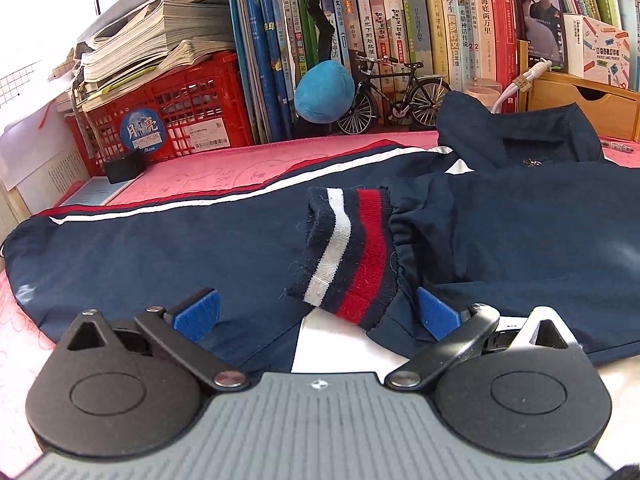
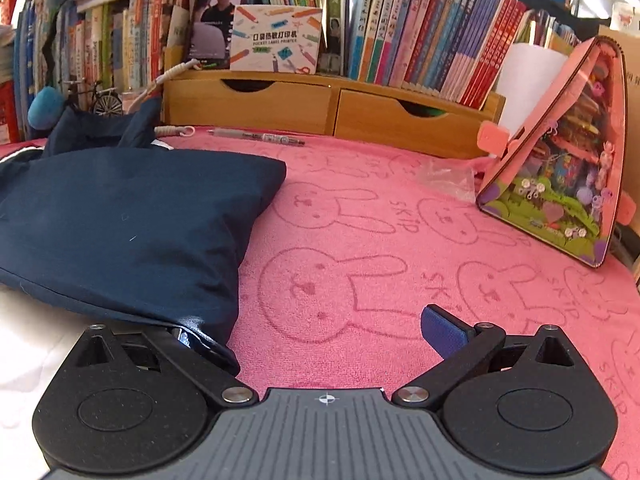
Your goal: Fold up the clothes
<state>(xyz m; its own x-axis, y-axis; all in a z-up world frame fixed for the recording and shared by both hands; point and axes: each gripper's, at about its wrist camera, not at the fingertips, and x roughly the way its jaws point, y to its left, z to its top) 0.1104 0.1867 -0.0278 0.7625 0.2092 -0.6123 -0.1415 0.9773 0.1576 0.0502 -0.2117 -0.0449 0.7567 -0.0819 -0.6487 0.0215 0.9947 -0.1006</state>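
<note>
Jacket (image 1: 160, 248), navy with red and white stripes: lay spread on the pink towel-covered surface (image 2: 400, 240), just ahead of both hand-held grippers. Sleeve (image 1: 520, 232): already folded inward across the body, its striped cuff (image 1: 348, 252) resting between the spread fingers of our left hand-held gripper (image 1: 316, 312), which pinched nothing. Right hand-held gripper (image 2: 320, 332): fingers spread wide; navy cloth draped over its left finger, the right finger bare above the towel. Folded right edge (image 2: 248, 208) looked puffy, not yet flattened. We judged the task partway along: one sleeve in, the far striped side, the hood (image 1: 520, 132) and the final folding of the body still to do.
</note>
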